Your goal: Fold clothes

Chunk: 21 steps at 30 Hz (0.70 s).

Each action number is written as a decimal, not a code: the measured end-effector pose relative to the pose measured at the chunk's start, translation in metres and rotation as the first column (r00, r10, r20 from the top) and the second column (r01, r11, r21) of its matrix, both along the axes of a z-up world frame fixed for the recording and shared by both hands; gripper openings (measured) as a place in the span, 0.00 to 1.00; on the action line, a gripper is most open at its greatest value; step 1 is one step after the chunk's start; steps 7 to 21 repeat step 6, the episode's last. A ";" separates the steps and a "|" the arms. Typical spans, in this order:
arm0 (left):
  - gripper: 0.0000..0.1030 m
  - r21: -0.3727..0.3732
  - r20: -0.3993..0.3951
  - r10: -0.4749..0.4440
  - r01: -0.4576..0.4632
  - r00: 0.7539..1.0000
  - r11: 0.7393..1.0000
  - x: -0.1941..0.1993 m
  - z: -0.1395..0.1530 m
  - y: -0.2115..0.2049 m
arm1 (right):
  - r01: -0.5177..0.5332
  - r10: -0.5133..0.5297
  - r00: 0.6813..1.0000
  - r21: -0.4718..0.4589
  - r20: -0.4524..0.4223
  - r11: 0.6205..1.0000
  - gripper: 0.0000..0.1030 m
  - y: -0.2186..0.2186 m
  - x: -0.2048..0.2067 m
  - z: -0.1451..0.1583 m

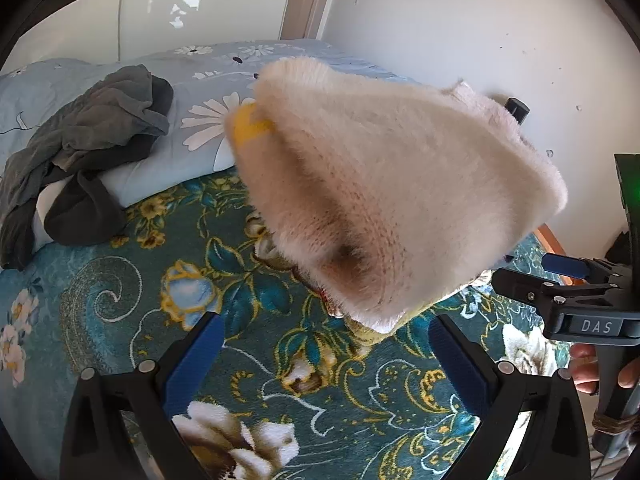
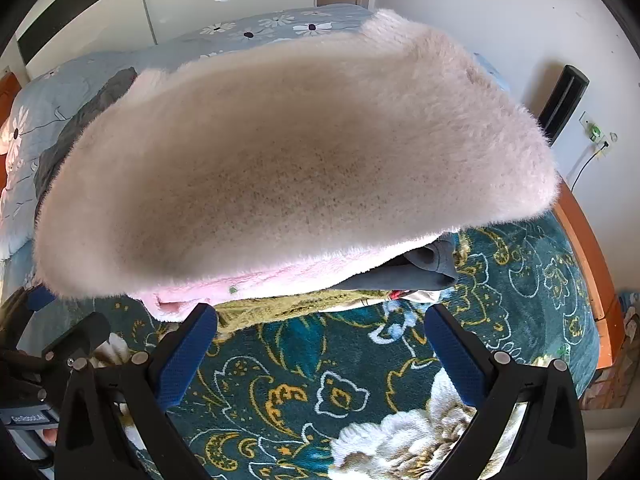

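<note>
My left gripper [image 1: 326,356] is wide open with nothing in it, and my right gripper [image 2: 320,344] is wide open and empty too. The fluffy cream sweater [image 2: 296,160] sits on top of a small pile of clothes [image 2: 400,276] on the green flowery blanket [image 2: 304,380], just past my fingers. A gray shirt [image 1: 92,136] lies crumpled on the blue daisy quilt [image 1: 208,80], well apart from the sweater.

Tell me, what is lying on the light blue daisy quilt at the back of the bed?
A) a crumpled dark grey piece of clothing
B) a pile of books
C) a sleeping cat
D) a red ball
A: in the left wrist view a crumpled dark grey garment is heaped on the blue daisy quilt, left of the fluffy cream sweater.
</note>
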State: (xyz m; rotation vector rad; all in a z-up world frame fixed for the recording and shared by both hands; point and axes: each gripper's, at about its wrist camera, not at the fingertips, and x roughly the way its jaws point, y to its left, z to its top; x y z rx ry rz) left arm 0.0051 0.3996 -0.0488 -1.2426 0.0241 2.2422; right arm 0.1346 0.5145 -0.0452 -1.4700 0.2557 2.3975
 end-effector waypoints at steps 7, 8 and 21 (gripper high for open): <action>1.00 0.006 0.025 -0.011 0.011 1.000 1.000 0.001 -0.003 0.002 | -0.007 0.007 1.000 0.006 0.014 1.000 1.00 -0.001 0.000 -0.002; 1.00 0.006 0.025 -0.011 0.011 1.000 1.000 0.001 -0.003 0.002 | -0.007 0.007 1.000 0.006 0.014 1.000 1.00 -0.001 0.000 -0.002; 1.00 0.006 0.025 -0.011 0.011 1.000 1.000 0.001 -0.003 0.002 | -0.007 0.007 1.000 0.006 0.014 1.000 1.00 -0.001 0.000 -0.002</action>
